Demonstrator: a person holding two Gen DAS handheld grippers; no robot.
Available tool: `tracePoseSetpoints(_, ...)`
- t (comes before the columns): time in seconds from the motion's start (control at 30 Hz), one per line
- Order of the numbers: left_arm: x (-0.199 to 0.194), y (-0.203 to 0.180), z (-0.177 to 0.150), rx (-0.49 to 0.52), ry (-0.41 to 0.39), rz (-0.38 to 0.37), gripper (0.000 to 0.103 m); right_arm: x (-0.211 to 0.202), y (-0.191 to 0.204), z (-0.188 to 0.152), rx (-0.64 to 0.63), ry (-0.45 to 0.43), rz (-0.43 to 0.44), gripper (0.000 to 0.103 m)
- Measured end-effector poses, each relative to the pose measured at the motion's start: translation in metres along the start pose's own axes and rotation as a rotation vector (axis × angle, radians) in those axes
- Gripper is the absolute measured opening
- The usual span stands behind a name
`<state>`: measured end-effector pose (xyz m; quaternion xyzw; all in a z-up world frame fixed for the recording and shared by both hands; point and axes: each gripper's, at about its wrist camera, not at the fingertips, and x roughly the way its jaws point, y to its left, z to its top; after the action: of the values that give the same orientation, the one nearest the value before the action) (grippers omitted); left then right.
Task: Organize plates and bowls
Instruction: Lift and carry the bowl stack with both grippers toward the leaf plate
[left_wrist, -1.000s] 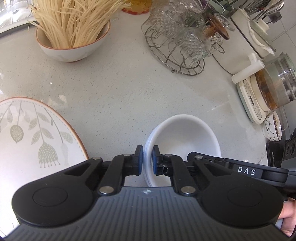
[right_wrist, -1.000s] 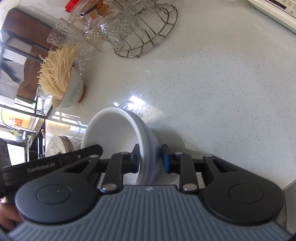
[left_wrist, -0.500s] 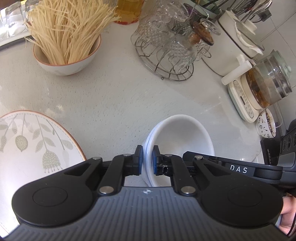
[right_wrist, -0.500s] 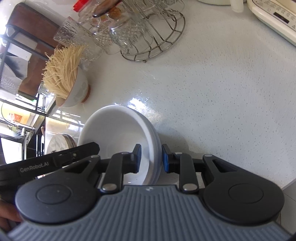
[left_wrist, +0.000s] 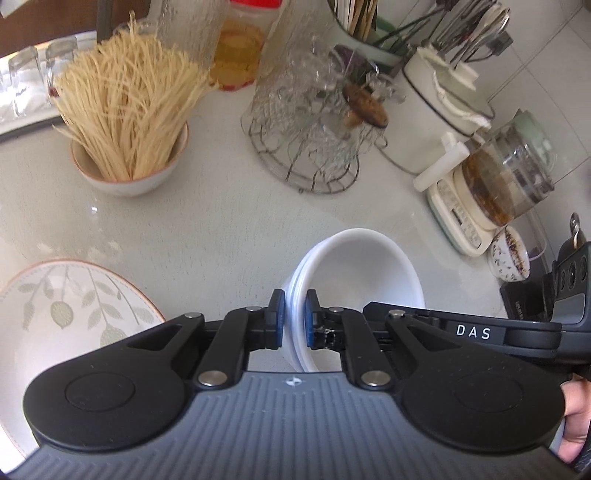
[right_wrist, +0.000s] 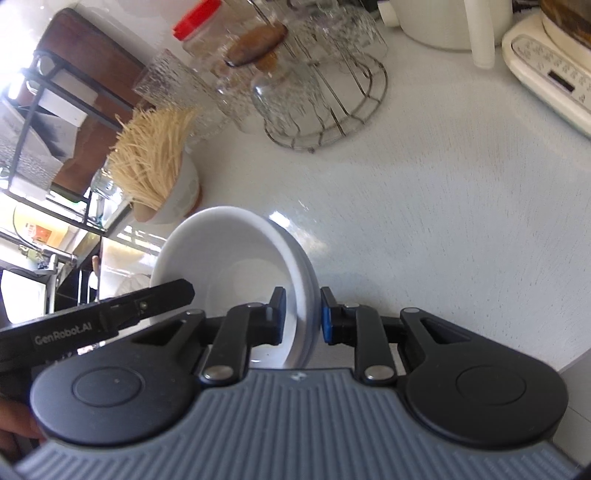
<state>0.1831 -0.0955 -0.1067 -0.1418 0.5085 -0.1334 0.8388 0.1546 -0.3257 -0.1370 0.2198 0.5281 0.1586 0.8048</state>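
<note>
The left gripper (left_wrist: 292, 319) is clamped on the near rim of a stack of white bowls (left_wrist: 364, 269), its blue pads (left_wrist: 279, 314) pressing the nested edges from either side, one pad inside the bowl and one outside. The right gripper (right_wrist: 303, 314) straddles the opposite rim of the same stack (right_wrist: 236, 266), one pad against the inner wall, the other with a thin gap that I cannot judge reliably. So the stack hangs between the two grippers, tilted, above the pale counter (left_wrist: 207, 221) rather than resting on it. The bowls look like glazed ceramic: stiff, smooth, fairly heavy as a stack, and likely to chip or slide apart if the rims slip. Taking hold at two opposite rim points seems the sound choice, with both sides kept level so that the nested bowls do not shift. Around them, a leaf-patterned plate (left_wrist: 55, 317) lies just to the left; a bowl of dry noodles (left_wrist: 129, 122) and a wire rack of glasses (left_wrist: 314, 122) stand farther back, and a kettle on its base (left_wrist: 506, 177) sits to the right. The middle of the counter is bare and gives the most room, while the counter's edge (right_wrist: 569, 365) lies close on the right.
</note>
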Motion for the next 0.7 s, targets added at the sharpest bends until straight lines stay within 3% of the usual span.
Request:
tracePoseSetpoints(0.3,-0.041,0.009,0.009,-0.023,-0.076,-0.001,0.013,-0.017,0.033,0.009,-0.057,-0.038,0.030,0.022)
tracePoseSetpoints(0.7,-0.094,0.040,-0.002,-0.081,-0.184,-0.008,0.013,-0.027,0.081,0.011,-0.156,-0.063,0.070,0.022)
